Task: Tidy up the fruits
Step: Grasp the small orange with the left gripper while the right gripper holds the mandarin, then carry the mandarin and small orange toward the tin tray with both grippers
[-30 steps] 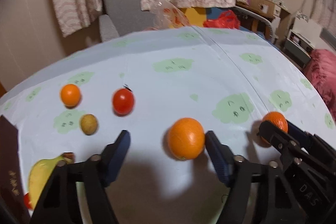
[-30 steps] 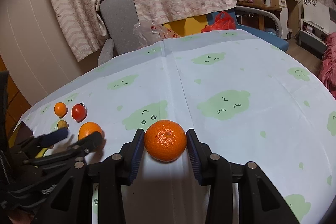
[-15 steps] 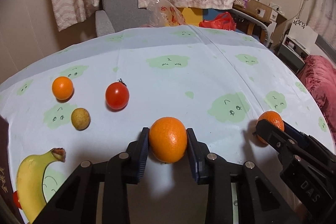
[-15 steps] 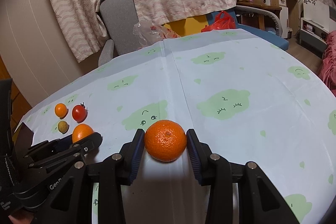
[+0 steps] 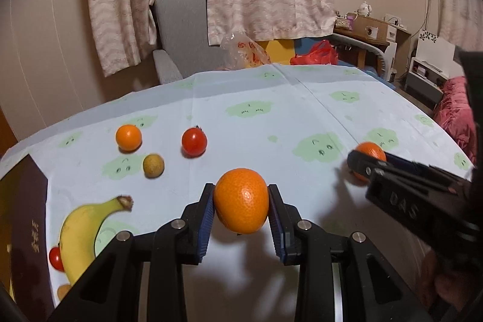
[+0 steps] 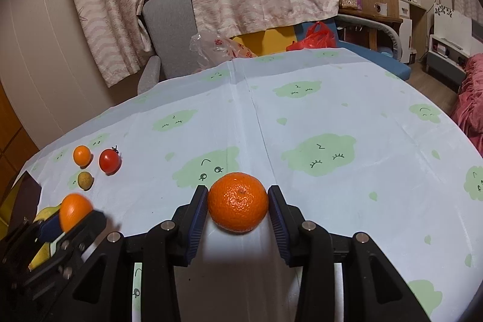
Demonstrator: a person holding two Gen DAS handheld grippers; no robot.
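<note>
Both claws loaded: left gripper (image 5: pixel 241 208) clamped on one orange (image 5: pixel 241 208), lifted just off the tablecloth (image 5: pixel 271 122); right gripper (image 6: pixel 238 202) clamped on a second orange (image 6: pixel 238 202). Pickup step looks finished. Next is probably carrying each toward the fruit cluster by the banana (image 5: pixel 80 234), releasing gently because they roll.

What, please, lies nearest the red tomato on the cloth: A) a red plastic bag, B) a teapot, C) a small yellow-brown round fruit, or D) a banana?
C: in the left wrist view the small yellow-brown fruit sits just left of and below the red tomato, while the banana lies farther toward the near edge.
</note>
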